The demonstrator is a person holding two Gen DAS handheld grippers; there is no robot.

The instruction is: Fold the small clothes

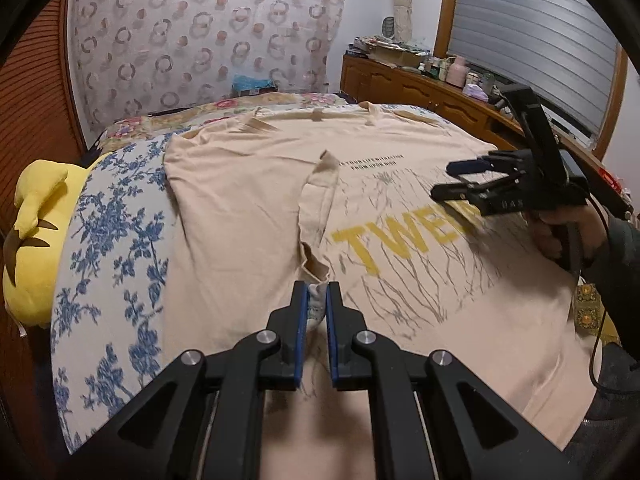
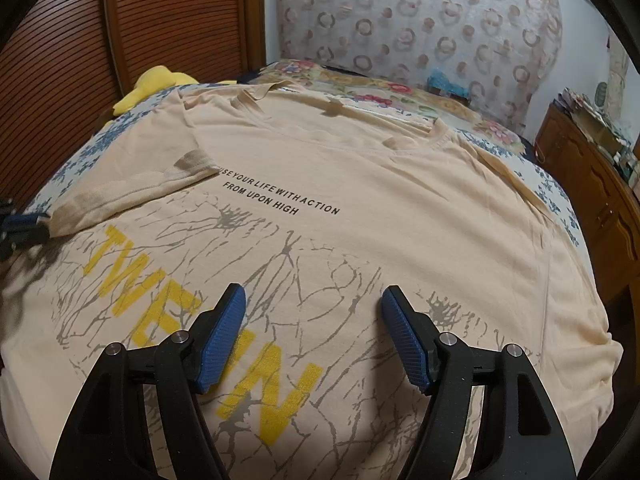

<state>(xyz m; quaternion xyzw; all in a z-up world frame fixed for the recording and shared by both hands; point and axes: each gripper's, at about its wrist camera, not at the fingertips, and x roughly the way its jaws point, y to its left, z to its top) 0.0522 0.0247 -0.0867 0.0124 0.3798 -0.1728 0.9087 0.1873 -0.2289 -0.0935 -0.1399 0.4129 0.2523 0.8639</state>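
Nearest the lens, the left gripper (image 1: 317,300) is clamped on the folded-over sleeve edge (image 1: 316,216) of a peach T-shirt (image 2: 400,220) spread flat on the floral bedspread (image 1: 108,240). Soft, light cotton, likely to sag and crease; pinch hems or seams. The right gripper (image 2: 310,332) hovers over the print, fingers apart.

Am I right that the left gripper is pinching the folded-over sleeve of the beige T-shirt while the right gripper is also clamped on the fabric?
Not quite. The left gripper does pinch the sleeve of the beige T-shirt, but the right gripper is open, holding nothing; its fingers stand wide apart above the printed chest. The right wrist view shows this.
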